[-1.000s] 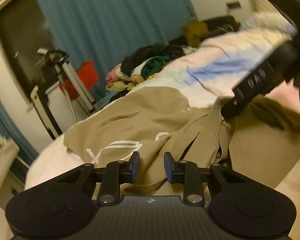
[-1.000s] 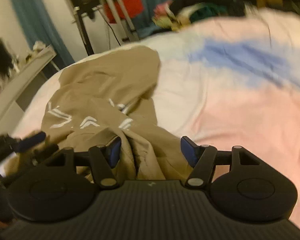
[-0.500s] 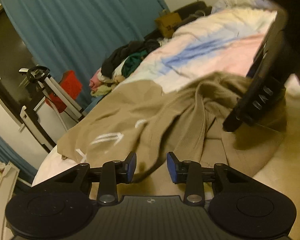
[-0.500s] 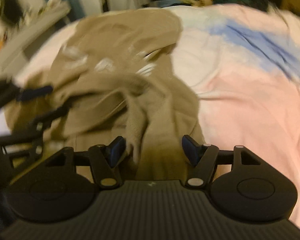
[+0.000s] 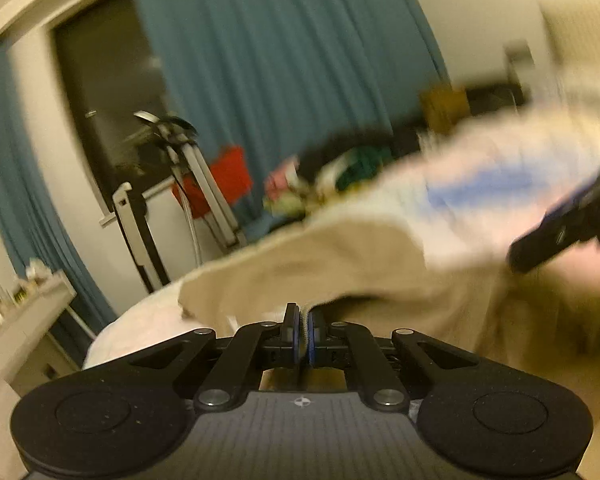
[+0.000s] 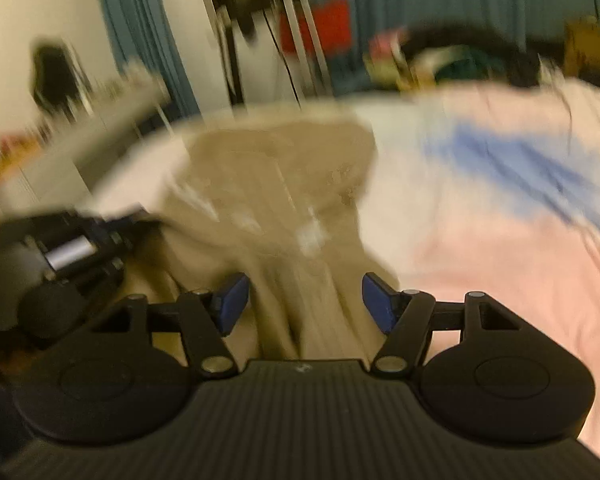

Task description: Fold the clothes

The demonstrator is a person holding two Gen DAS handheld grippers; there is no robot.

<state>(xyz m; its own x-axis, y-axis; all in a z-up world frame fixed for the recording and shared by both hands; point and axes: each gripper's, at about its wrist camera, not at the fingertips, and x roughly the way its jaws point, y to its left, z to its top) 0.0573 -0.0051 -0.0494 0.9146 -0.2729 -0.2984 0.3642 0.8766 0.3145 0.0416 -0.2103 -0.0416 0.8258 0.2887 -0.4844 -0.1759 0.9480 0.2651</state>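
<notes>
A tan garment [image 5: 332, 264] with white markings lies crumpled on the bed; it also shows in the right wrist view [image 6: 284, 184]. My left gripper [image 5: 303, 330] is shut on an edge of the tan garment and holds it up. My right gripper [image 6: 304, 300] is open, its blue pads on either side of a bunched fold of the garment, not closed on it. The right gripper shows at the right edge of the left wrist view [image 5: 572, 224]. The left gripper shows at the left of the right wrist view [image 6: 72, 248]. Both views are blurred.
The bed has a pink, white and blue cover [image 6: 500, 208]. A pile of other clothes [image 5: 332, 172] lies at the far end. A stand with a red bag [image 5: 216, 184] and blue curtains [image 5: 284, 60] are behind. A shelf [image 5: 24, 308] stands at left.
My left gripper has closed on the garment's edge and lifted it. My right gripper stayed open and moved over the bunched fold. Both cameras have tilted up.
</notes>
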